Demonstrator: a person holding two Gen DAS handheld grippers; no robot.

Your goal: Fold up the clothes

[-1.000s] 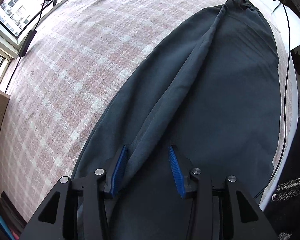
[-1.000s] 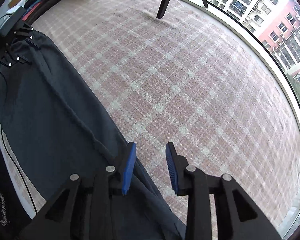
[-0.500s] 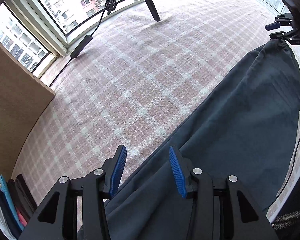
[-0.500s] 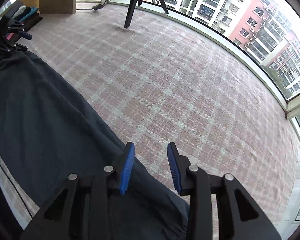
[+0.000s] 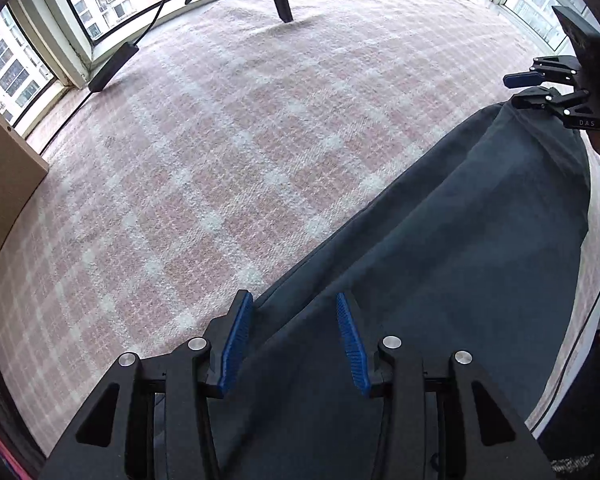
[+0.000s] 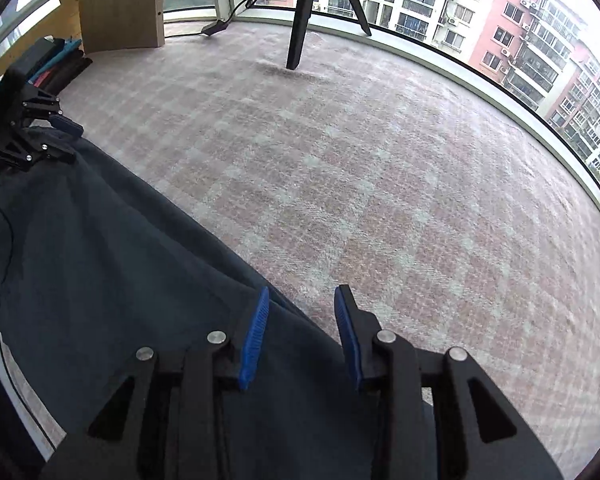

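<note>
A dark grey garment [image 5: 460, 248] lies stretched flat on a pink plaid cloth [image 5: 220, 152]; it also shows in the right wrist view [image 6: 100, 248]. My left gripper [image 5: 294, 312] is open, its blue pads straddling the garment's near end without pinching it. My right gripper [image 6: 302, 304] is open at the garment's other end, over its edge. Each gripper shows in the other's view: the right one at far right [image 5: 540, 88], the left one at far left [image 6: 40, 132], both resting by the garment's ends.
A black tripod leg [image 6: 300, 20] stands on the cloth at the back. A cable and power brick [image 5: 112, 66] lie by the window sill. A wooden panel [image 6: 120, 4] and stacked folded clothes [image 6: 60, 60] sit at the left. A thin black cable [image 5: 584, 320] runs along the near edge.
Both grippers have tilted up and drawn back along the garment. The raised fold that ran down the garment's middle is gone and the fabric now lies flat.
</note>
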